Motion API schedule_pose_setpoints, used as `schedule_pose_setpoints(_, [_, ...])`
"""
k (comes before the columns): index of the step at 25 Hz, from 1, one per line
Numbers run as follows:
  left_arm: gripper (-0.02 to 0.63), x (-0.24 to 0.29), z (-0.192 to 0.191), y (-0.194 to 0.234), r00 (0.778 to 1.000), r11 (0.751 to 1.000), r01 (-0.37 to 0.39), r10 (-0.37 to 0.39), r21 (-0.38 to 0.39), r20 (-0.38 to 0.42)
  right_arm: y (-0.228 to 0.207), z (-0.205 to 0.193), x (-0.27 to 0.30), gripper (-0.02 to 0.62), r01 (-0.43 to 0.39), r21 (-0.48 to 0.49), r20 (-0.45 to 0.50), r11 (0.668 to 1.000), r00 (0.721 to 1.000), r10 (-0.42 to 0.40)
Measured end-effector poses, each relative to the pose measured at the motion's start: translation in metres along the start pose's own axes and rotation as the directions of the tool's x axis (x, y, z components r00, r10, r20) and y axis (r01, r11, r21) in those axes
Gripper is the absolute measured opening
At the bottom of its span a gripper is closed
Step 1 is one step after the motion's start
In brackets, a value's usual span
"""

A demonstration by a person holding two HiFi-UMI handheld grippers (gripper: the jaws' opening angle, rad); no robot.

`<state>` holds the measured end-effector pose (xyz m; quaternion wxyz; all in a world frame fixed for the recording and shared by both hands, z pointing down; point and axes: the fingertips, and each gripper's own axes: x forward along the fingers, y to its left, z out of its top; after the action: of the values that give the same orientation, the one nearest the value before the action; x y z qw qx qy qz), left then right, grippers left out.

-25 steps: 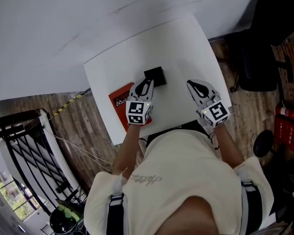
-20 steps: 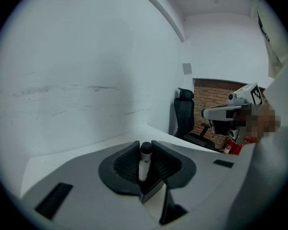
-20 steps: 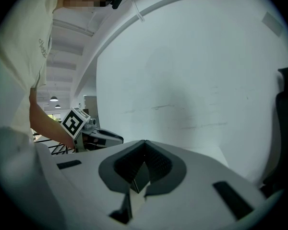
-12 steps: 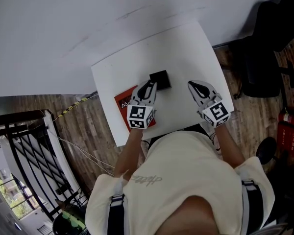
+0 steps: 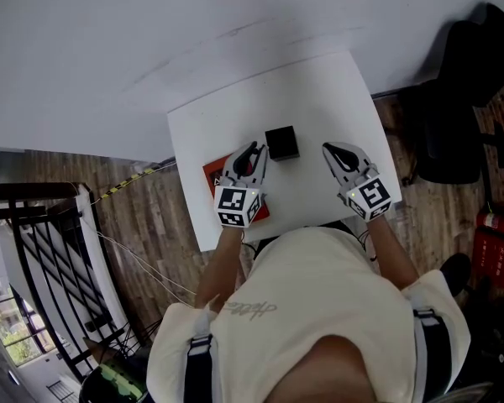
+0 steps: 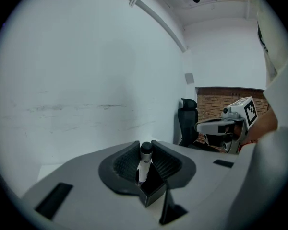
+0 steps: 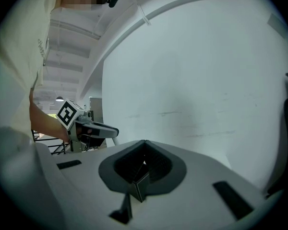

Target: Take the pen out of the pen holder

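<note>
A pen (image 6: 145, 153) with a black cap and white barrel stands upright between the pads of my left gripper (image 6: 145, 161), which is shut on it; its lower end is hidden. In the head view the left gripper (image 5: 252, 152) hovers just left of the black square pen holder (image 5: 281, 143), apart from it. The pen itself cannot be made out there. My right gripper (image 5: 336, 153) hangs to the holder's right. In its own view the right gripper (image 7: 145, 158) has its pads meeting, with nothing between them.
The small white table (image 5: 319, 91) stands against a white wall. A red book (image 5: 214, 171) lies under the left gripper. A black office chair (image 5: 454, 133) and a red fire extinguisher (image 5: 491, 233) stand to the right, and a black railing (image 5: 59, 267) to the left.
My left gripper has risen and drawn back from the pen holder's top to its left side. The right gripper has barely shifted.
</note>
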<state>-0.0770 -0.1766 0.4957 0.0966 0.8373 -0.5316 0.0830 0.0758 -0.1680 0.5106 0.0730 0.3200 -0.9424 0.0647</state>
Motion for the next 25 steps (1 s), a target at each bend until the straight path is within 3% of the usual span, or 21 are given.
schedule_pose_setpoints(15, [0.089, -0.037, -0.006, 0.024, 0.996, 0.996, -0.091, 0.091, -0.017, 0.014, 0.018, 0.015, 0.014, 0.008, -0.056, -0.05, 0.007, 0.997, 0.998, 0.056])
schedule_pose_setpoints(25, [0.089, -0.046, -0.012, 0.035, 0.995, 0.995, -0.102, 0.102, -0.018, -0.005, 0.028, 0.025, 0.026, 0.008, -0.066, -0.046, 0.017, 0.997, 0.998, 0.067])
